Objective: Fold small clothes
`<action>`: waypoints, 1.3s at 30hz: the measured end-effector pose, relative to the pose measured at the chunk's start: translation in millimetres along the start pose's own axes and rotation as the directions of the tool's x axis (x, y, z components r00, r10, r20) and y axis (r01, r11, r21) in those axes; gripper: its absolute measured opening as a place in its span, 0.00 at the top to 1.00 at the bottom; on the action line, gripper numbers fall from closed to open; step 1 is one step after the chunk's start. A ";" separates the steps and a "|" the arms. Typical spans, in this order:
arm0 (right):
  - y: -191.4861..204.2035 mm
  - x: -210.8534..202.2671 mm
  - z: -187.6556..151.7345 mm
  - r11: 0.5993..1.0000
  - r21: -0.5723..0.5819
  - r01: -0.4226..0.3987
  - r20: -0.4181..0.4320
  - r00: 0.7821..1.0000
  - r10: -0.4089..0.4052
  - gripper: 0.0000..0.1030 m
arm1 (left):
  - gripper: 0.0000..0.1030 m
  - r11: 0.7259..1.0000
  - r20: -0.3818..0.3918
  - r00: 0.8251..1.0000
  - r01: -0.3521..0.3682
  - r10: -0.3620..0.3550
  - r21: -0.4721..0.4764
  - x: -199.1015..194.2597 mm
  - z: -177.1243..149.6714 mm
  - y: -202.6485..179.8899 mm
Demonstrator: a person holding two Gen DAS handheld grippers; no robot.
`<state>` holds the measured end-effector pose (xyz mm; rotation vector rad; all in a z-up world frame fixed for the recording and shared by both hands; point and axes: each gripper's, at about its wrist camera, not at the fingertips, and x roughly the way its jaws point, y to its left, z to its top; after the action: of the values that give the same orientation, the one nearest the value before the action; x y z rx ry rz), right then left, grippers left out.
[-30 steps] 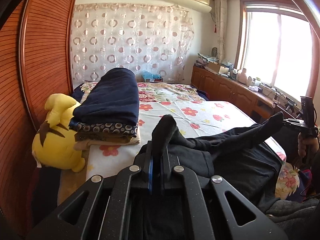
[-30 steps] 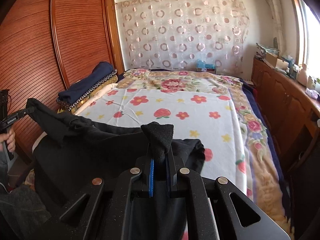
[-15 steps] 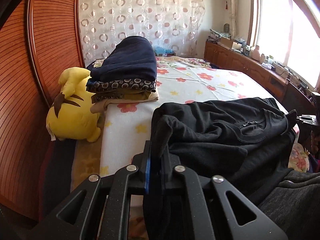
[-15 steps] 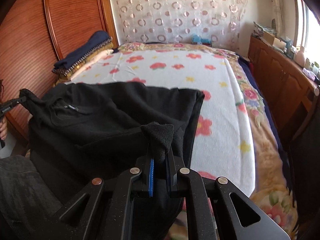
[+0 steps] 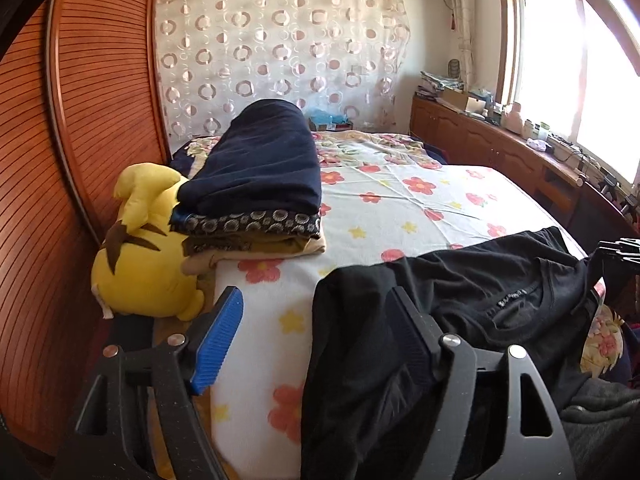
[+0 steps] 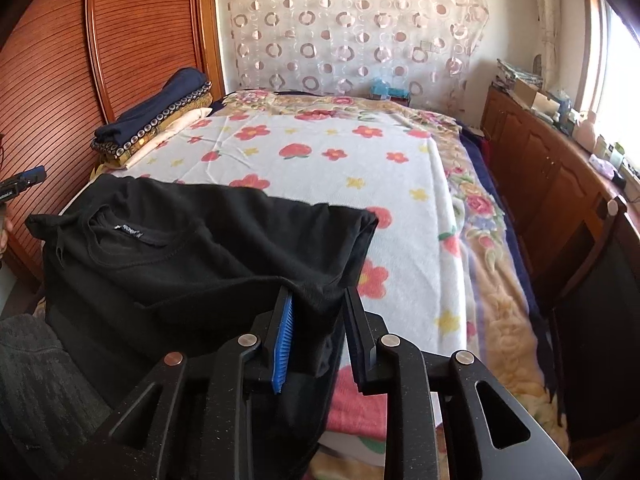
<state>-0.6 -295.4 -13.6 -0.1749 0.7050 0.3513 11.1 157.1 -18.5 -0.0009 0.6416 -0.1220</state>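
The black cotton T-shirt (image 6: 192, 252) has just been released by both wide-opened jaws and laid on the flowered bed (image 6: 320, 160), ready for folding.

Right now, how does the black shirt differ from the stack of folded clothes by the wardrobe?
The black shirt lies spread in one loose layer at the bed's near edge, part hanging over it; the stack of folded clothes sits piled in neat layers at the far left. The shirt is plain black; the stack mixes navy, patterned and beige. Both rest on the flowered blanket.
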 end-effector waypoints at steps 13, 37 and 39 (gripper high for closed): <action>-13.3 14.3 27.4 0.998 0.015 0.057 0.067 0.996 -0.058 0.55 | 0.27 0.995 -0.089 0.996 -0.016 0.024 0.097 75.7 42.4 -13.9; -42.1 116.3 54.0 0.996 0.086 -0.027 -0.158 0.987 0.041 0.45 | 0.27 0.993 -0.309 0.949 0.093 -0.068 0.067 133.1 5.3 -28.5; -38.3 120.5 54.7 0.997 0.073 -0.019 -0.167 0.986 0.031 0.45 | 0.27 0.994 -0.314 0.946 0.097 -0.074 0.059 131.9 5.3 -28.6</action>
<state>131.7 -285.2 -50.6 -0.1291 0.8855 0.3371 115.9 113.5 -91.9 0.0632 0.9537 -0.2330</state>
